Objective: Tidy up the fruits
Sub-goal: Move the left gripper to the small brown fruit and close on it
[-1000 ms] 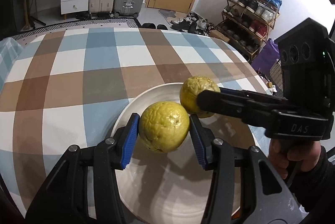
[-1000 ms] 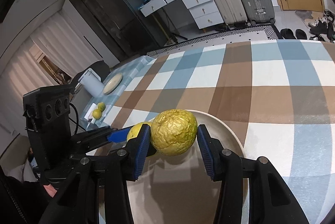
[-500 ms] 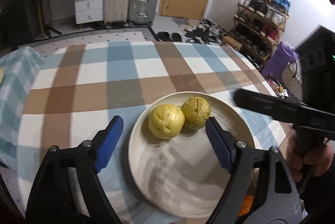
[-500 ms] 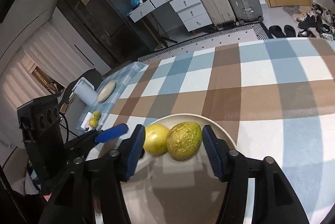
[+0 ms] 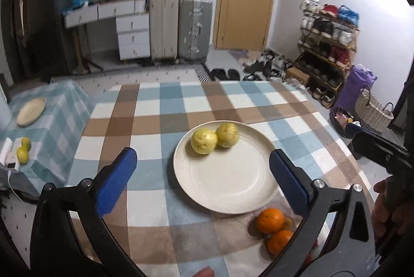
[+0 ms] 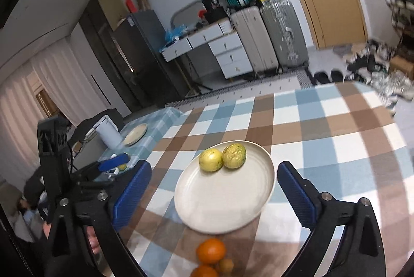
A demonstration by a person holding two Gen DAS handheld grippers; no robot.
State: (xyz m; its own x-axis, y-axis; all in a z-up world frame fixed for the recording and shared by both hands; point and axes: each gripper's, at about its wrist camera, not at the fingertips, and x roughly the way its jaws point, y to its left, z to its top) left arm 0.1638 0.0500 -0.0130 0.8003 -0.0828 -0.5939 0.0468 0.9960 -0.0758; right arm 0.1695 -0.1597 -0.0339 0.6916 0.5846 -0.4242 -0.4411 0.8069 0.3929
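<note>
- 2 yellow fruits (image 5: 214,140) sit side by side, touching, at the far part of the white plate (image 5: 227,189) on the checked tablecloth (image 5: 145,121).
- The left gripper (image 5: 201,174) is spread wide with nothing in it, above the near side of the plate.
- The right gripper (image 6: 213,189) is spread wide too, and holds nothing.
- 2 oranges (image 5: 270,221) lie on the cloth just beside the plate's near rim, with a small brownish fruit (image 6: 225,264) tucked by them.
- I think the yellow ones are done, and the oranges come next.
- The next move needs a gripper to drop low over 1 orange, close softly, and lift it to a bare spot on the plate.
</note>
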